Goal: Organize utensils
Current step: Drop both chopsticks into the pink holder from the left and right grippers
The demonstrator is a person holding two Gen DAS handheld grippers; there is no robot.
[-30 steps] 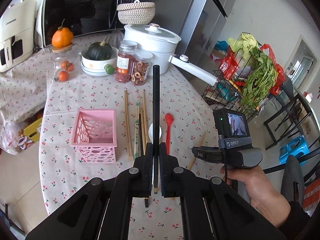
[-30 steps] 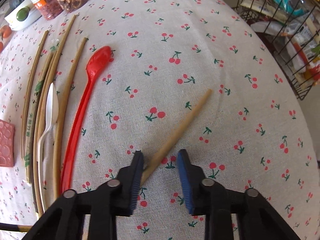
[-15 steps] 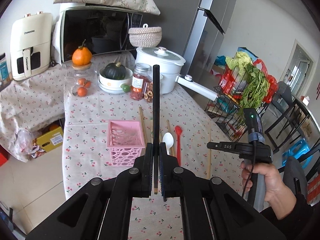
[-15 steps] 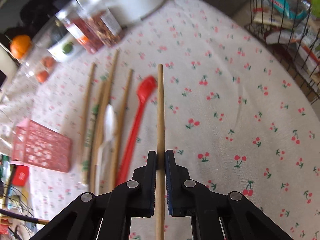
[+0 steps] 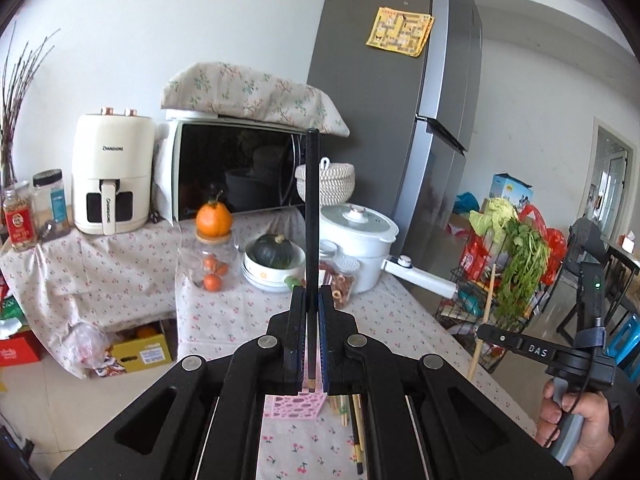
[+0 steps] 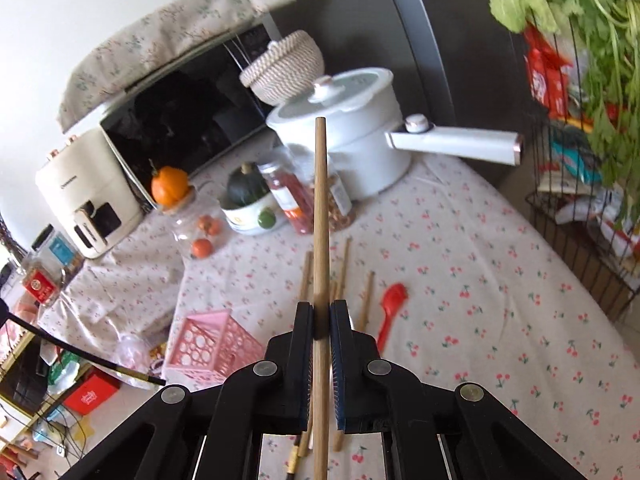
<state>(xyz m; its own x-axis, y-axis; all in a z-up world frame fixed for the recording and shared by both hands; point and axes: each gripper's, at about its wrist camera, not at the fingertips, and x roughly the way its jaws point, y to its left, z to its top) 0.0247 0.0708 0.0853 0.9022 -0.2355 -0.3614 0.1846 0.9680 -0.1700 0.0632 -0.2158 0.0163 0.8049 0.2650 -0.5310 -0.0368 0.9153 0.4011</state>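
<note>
Refrigerator [image 5: 384, 128], tall and grey, at the back beside a cloth-covered table [image 6: 480, 248] printed with cherries. Microwave [image 5: 236, 168] under a floral cover, cream air fryer [image 5: 110, 176] to its left. White lidded pot [image 6: 352, 120] with a long handle, woven basket [image 6: 286, 66] behind it. Wire rack [image 6: 580, 208] stuffed with greens at the table's far side. Bowl holding a dark squash [image 6: 246, 188], two spice jars [image 6: 292, 200] just beside it.

Pink basket [image 6: 204, 344] on the cloth near the table's edge, seemingly empty. Loose wooden chopsticks [image 6: 344, 264] lying on the cloth between basket and red spoon [image 6: 390, 308].

Left gripper [image 5: 313, 300] pressed together on a black chopstick [image 5: 312, 216], held upright between the pads, tip raised above the microwave's top in the left wrist view. Right gripper [image 6: 321, 312] likewise clamped, pinching a wooden chopstick [image 6: 321, 208] that runs up along the fingers and sticks out below them too. Right gripper also visible from the left wrist camera, gripped by a hand [image 5: 576, 428], with the wooden chopstick slanting down off the table's edge.
</note>
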